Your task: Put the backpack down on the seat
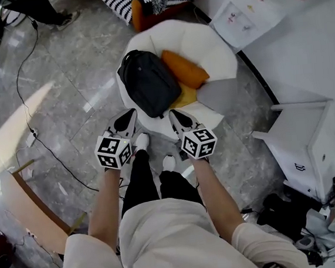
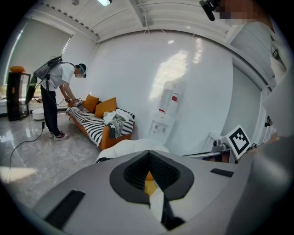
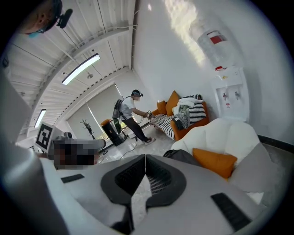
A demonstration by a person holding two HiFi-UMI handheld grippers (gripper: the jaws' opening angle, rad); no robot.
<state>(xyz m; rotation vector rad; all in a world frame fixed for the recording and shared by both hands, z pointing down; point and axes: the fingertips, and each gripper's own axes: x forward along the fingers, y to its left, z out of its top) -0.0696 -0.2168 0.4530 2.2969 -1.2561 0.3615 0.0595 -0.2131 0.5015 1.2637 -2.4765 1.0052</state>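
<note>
Found the black backpack (image 1: 149, 82) already lying flat on the white shell-shaped seat (image 1: 205, 35), toward its left side in the head view, lower end near the front edge. Looked closed up, so couldn't tell what was inside. Shared the seat with an orange cushion (image 1: 185, 68) touching the pack's right side, a yellow cushion (image 1: 184, 95) poking out just below that, and a grey cushion (image 1: 220, 95) further right. Held the left tongs (image 1: 131, 114) and right tongs (image 1: 173, 114) just in front of the seat, one either side of the pack's lower end, both pressed together with nothing between them and neither gripping the pack. Spotted a black-and-white striped sofa (image 2: 89, 120) well behind the seat, carrying a couple of orange cushions (image 2: 104, 107) and a heap of clothes (image 2: 117, 120), with another person (image 2: 57, 87) bent over its far end. Noticed a white water dispenser (image 1: 238, 19) against the wall beside the seat, wearing a red label (image 2: 174, 97) too small to read. Couldn't make out any other writing either, only the black-and-white square markers on the tongs' cubes. Also clocked a white cabinet (image 1: 306, 140) off to the right and a cable (image 1: 37, 131) trailing across the grey marble floor (image 1: 72, 63).
</note>
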